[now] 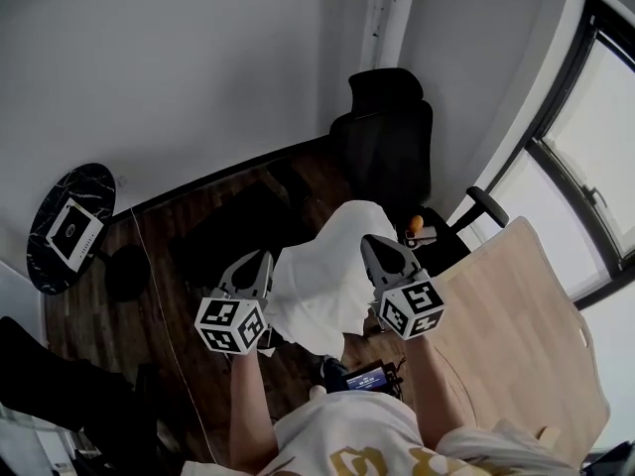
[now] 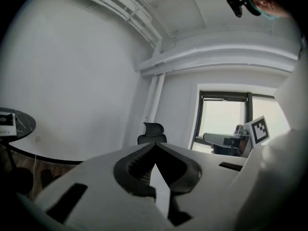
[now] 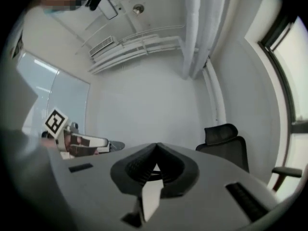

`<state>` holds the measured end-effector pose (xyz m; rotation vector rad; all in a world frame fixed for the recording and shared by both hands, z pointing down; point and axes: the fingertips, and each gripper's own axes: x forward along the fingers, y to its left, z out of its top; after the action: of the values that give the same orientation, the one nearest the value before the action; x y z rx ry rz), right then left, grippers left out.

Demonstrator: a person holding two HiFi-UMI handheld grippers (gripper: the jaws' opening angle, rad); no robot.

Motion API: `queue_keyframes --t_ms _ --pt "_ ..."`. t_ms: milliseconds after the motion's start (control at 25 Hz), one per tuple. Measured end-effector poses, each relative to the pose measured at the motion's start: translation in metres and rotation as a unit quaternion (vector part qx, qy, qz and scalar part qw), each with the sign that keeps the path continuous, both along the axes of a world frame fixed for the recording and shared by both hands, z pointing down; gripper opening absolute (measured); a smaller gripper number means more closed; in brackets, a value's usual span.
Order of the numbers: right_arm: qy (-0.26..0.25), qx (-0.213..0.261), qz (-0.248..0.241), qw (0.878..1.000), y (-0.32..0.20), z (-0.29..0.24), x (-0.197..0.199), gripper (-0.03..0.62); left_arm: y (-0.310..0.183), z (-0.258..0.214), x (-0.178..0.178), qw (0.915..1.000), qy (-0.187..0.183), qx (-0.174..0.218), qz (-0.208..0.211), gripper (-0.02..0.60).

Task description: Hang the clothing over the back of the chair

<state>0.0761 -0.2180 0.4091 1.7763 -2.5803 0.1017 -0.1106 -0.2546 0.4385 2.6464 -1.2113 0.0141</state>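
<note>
A white garment [image 1: 327,286] hangs in the air between my two grippers in the head view. My left gripper [image 1: 266,258] is shut on its left edge, and my right gripper [image 1: 369,242] is shut on its right edge. In the left gripper view the jaws [image 2: 155,146] meet on a strip of white cloth [image 2: 161,189]. In the right gripper view the jaws [image 3: 156,146] pinch a fold of the same cloth [image 3: 151,197]. The black office chair [image 1: 387,137] stands beyond the garment near the wall, its high back upright; it also shows as the chair [image 2: 153,133] and the chair [image 3: 226,146].
A round black side table [image 1: 45,251] with a white box [image 1: 75,232] stands at the left. A light wooden desk [image 1: 516,325] fills the right, under a large window [image 1: 595,167]. A small orange object [image 1: 417,224] lies on the chair seat. The floor is dark wood.
</note>
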Motion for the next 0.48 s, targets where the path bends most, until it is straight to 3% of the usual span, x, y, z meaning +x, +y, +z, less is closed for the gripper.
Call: queue_keyframes --t_ms 80,200,480 --pt "0.028 0.005 -0.002 1.0 0.01 0.0 -0.008 0.012 0.012 -0.004 0.003 0.9999 0.014 -0.001 0.007 0.02" --pt "0.028 0.001 -0.001 1.0 0.023 0.002 -0.014 0.012 0.028 -0.003 0.004 0.9997 0.021 0.008 0.011 0.02" --pt "0.032 -0.001 0.019 0.999 0.042 0.002 -0.007 0.011 0.047 -0.003 0.018 0.9985 -0.027 0.036 0.031 0.02"
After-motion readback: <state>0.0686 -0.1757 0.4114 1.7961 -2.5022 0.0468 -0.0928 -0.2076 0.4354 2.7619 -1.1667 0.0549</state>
